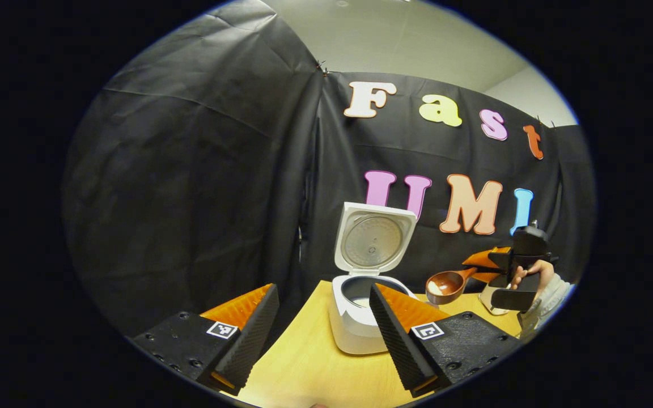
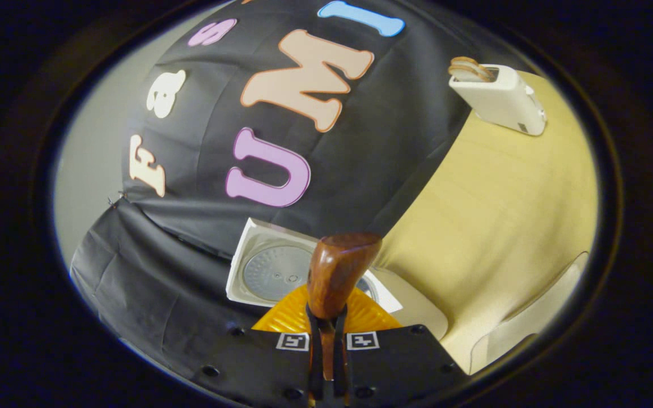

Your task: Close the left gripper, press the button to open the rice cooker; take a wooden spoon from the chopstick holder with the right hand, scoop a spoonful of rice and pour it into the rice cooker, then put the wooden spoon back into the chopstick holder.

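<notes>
Two fingers of my right gripper (image 2: 326,340) clamp the wooden spoon (image 2: 335,275); the rice cooker (image 1: 360,317) sits at nine o'clock; my left gripper (image 1: 321,323) gapes.

cooker mouth: rice cooker (image 1: 360,317) pot is open from above, nothing over it
far side: upright lid (image 1: 373,241) blocks that way
right: wooden spoon (image 1: 445,285) hangs just beside the rim
near: bare table (image 1: 315,362)

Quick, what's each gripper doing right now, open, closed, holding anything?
Left gripper: open, holding nothing.
Right gripper: shut on the wooden spoon.
</notes>
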Demonstrator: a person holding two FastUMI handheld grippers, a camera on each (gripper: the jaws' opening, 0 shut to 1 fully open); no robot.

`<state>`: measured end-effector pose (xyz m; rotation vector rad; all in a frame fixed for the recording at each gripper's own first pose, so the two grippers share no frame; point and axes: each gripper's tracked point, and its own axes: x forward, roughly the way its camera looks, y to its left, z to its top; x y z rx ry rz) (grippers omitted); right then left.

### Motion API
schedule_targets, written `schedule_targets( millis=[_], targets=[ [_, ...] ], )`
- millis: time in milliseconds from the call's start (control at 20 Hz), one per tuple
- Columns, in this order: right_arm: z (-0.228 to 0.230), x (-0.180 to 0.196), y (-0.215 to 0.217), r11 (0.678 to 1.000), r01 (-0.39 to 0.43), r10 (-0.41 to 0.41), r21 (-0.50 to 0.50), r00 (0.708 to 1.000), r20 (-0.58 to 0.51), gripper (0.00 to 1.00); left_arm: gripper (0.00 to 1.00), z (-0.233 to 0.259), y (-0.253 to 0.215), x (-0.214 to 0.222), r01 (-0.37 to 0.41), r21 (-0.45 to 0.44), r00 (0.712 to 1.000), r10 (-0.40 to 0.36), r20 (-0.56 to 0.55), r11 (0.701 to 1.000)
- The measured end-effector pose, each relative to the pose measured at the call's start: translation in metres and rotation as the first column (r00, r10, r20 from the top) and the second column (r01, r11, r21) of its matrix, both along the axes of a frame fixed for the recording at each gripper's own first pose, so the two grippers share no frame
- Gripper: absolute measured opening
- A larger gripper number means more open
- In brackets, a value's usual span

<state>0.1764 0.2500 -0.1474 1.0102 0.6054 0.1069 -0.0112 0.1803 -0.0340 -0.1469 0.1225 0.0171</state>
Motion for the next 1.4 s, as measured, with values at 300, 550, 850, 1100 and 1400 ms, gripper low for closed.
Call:
schedule_targets(
  millis=[300,550,850,1100,1400],
  targets=[
    [-0.016,0.041,0.051,0.999,-0.021,0.022,-0.046,1.0,0.014,0.1,0.95,-0.013,0.024,-0.005,-0.052,0.016,0.998,0.052,-0.039,0.999],
    [-0.039,0.065,0.083,0.988,-0.052,0.056,-0.148,0.998,0.027,0.07,0.95,-0.024,0.041,-0.009,-0.098,0.024,0.993,0.099,-0.07,0.995],
    [-0.064,0.074,0.115,0.949,-0.108,0.126,-0.296,0.991,0.043,0.12,0.95,-0.034,0.052,-0.011,-0.14,0.031,0.986,0.142,-0.089,0.99],
    [-0.057,0.074,0.131,0.845,-0.131,0.238,-0.519,0.961,0.145,0.1,0.93,-0.039,0.055,-0.01,-0.15,0.016,0.983,0.151,-0.102,0.989],
    [-0.041,0.071,0.144,0.668,-0.1,0.39,-0.738,0.891,0.233,0.08,0.95,-0.042,0.054,-0.005,-0.145,0.008,0.984,0.145,-0.099,0.989]
  ],
)
